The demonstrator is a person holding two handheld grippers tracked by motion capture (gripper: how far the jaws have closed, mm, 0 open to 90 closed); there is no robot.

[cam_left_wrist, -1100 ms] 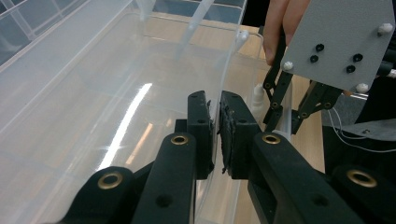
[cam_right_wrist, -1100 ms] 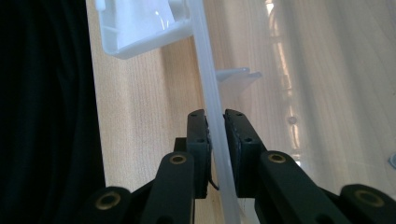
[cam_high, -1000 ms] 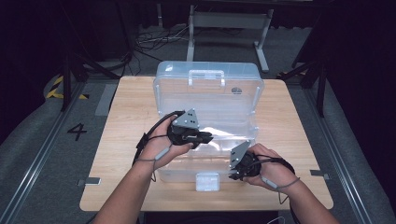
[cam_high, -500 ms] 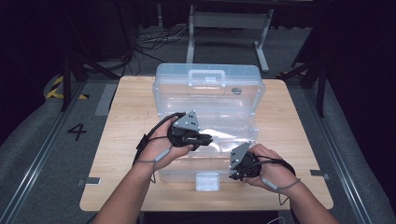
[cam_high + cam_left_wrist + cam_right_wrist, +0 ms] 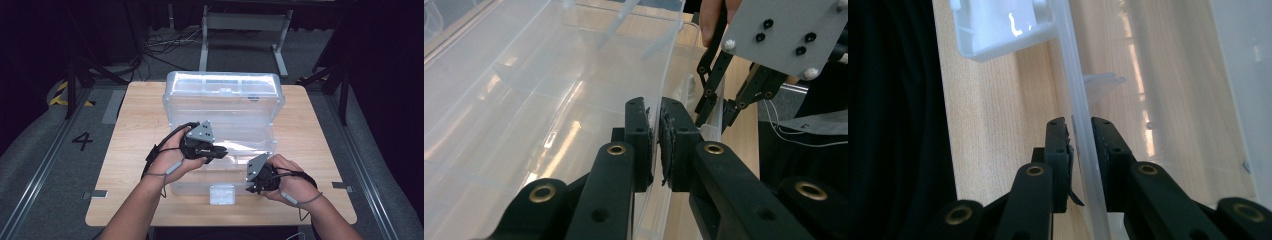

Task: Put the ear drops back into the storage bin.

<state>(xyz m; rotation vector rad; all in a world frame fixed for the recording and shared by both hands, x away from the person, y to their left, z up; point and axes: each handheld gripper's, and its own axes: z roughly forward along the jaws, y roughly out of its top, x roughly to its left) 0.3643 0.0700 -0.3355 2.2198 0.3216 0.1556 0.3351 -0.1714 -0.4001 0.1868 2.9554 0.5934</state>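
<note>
I have a clear plastic storage box [image 5: 222,107] standing open in the middle of the wooden table [image 5: 125,145], its lid raised at the far side and its front wall toward me. My left gripper [image 5: 656,135] is clamped on the thin upper edge of a box wall, the pads pinching the plastic. My right gripper [image 5: 1079,145] straddles the front rim; its jaws have just been opening, and a sliver of space shows on either side of the rim, so I judge that grip released or nearly so. The white latch [image 5: 222,194] hangs at the front wall between my hands. I expect the box to be light and empty, its walls thin, springy and slick, so a hold on the stiffened rim near a corner should serve better than one on the flat panel. Transparency and glare make the inner ribs and floor hard to read, and in the high view my hands cover the points of contact.
</note>
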